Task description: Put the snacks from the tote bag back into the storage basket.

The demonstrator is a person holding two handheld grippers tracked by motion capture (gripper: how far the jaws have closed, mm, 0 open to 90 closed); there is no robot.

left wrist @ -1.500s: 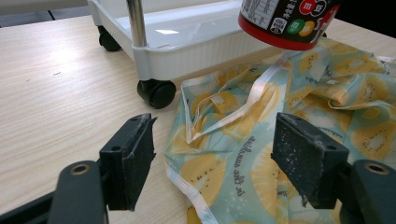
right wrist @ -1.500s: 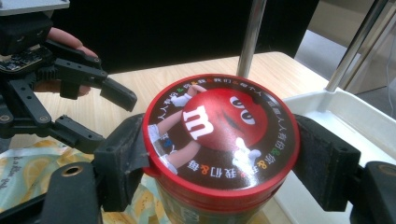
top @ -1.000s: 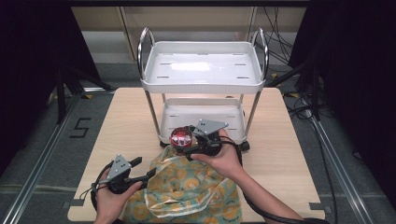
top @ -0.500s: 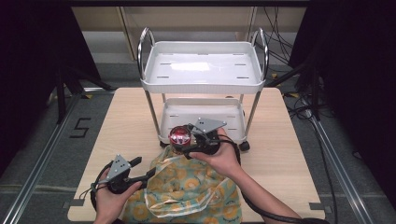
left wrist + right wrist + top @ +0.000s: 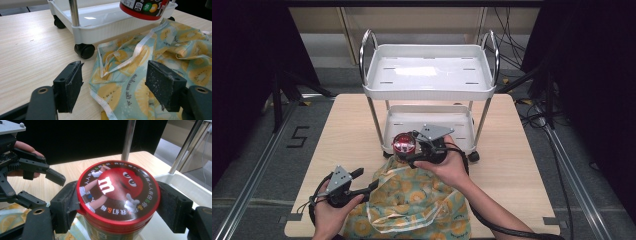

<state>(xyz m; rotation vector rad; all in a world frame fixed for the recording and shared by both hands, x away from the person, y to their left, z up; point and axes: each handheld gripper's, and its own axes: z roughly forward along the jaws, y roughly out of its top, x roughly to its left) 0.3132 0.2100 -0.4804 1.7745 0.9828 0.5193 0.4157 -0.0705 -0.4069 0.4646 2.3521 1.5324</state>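
Right claw (image 5: 408,151): jaws clamped on upright red-lidded candy canister (image 5: 117,195), held above fruit-print bag (image 5: 412,200), just before cart (image 5: 429,85) lower tray, mid-worktop (image 5: 512,150). Left claw (image 5: 117,87): jaws wide apart, empty, at bag's near-left rim; canister beyond it.

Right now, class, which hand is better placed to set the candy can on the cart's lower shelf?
Right: its tool already clamps the M&M's can beside the cart's lower shelf. The left tool is open over the kiwi-print bag.

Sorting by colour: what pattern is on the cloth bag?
Pale teal bag with yellow fruit slices, white trim; clearest in the left gripper view.
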